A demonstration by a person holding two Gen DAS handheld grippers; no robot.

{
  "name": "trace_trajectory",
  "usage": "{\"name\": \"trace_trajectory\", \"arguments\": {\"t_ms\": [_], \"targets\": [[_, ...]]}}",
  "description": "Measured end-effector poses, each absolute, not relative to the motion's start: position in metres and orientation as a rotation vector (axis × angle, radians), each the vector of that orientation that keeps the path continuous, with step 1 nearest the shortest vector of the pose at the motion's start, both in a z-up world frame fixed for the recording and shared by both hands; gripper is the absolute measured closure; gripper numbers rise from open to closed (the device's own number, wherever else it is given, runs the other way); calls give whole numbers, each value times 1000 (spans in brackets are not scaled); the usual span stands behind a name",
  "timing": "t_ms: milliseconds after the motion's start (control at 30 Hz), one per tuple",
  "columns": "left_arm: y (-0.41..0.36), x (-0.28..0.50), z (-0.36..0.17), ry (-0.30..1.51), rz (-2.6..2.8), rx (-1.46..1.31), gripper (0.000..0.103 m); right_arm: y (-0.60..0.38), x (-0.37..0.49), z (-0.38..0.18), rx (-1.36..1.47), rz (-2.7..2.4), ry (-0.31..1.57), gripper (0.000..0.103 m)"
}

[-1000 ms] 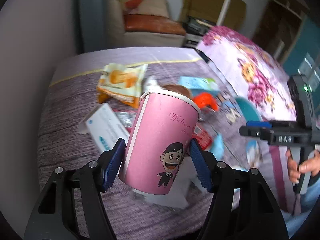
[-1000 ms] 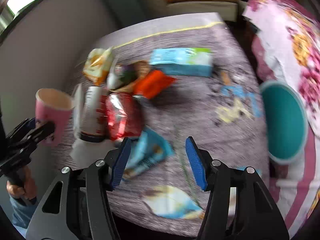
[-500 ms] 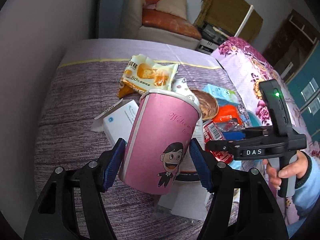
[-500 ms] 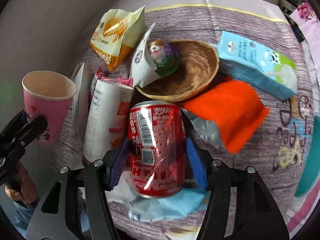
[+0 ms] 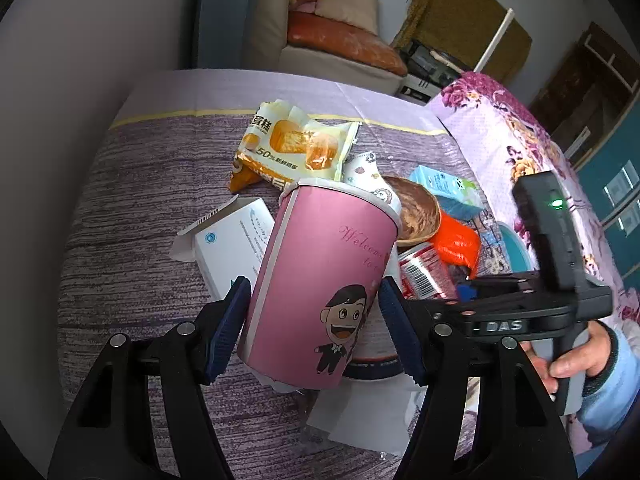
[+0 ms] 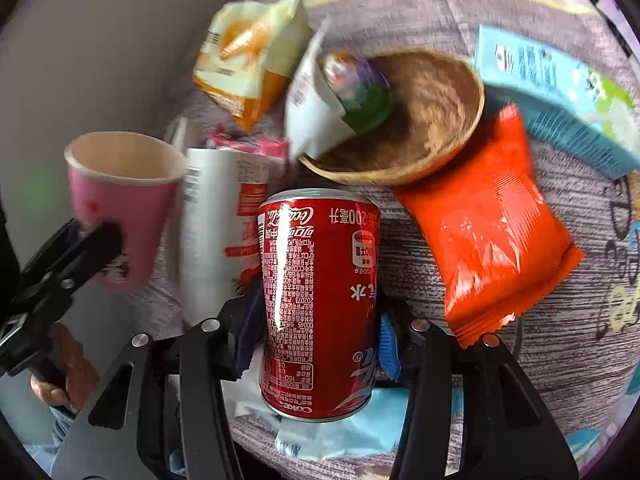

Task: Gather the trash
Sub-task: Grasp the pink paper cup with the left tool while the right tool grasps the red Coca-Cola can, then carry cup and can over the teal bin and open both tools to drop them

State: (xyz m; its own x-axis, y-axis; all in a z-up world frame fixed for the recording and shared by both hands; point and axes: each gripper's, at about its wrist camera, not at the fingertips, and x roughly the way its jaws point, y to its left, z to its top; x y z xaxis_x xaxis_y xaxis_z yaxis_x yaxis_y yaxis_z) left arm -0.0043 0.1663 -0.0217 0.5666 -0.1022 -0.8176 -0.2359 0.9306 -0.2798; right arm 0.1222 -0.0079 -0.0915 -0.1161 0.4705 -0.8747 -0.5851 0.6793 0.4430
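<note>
**Two claws loaded over a crowded tabletop**

Right gripper (image 6: pixel 318 332) is seen closing on a red aluminium soda can (image 6: pixel 318 300); the can stands between the blue ribbed pads, which sit against its smooth, glossy sides. The can is tilted, its base toward the lens, above a pale blue crinkled wrapper (image 6: pixel 340 432).

The left gripper (image 5: pixel 314 328) is clamped on a pink paper cup with a cartoon figure (image 5: pixel 320 280), held tilted with its rolled white rim away from the camera and its open mouth empty, as seen in the right view.

Little free room is left around the can. A white cylindrical tub with red print (image 6: pixel 220 236) lies just beside it on the left, a shallow brown wooden bowl (image 6: pixel 420 128) near its far end, and a puffy orange foil packet (image 6: pixel 492 240) close on the right. A light blue cardboard carton (image 6: pixel 560 92) is set toward the far right edge of the table.

A yellow-and-white plastic cake wrapper (image 5: pixel 296 148) and a flat white cardboard box (image 5: pixel 236 240) are seen on the left side, where the grey-purple woven tablecloth (image 5: pixel 152 184) is bare toward the wall. A yellow stripe is carried along the cloth's far edge.
</note>
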Motion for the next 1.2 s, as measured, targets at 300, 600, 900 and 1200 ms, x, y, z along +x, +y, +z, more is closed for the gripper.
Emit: {"name": "trace_trajectory", "arguments": {"t_ms": [300,600,900,1200], "targets": [[137,5,8,927,58,-334,36,-66,114,-27,53,912,1278,56],[43,59,31,925,-91,-211,36,-217,147,2,292,695,1107,56],[-91,132,-6,1045,-297,-97,36,-392,171,-32,491,336,1027,56],[-199,191,-60,1156,-409,33,36,-461,177,-94,590,181,1071,56]]}}
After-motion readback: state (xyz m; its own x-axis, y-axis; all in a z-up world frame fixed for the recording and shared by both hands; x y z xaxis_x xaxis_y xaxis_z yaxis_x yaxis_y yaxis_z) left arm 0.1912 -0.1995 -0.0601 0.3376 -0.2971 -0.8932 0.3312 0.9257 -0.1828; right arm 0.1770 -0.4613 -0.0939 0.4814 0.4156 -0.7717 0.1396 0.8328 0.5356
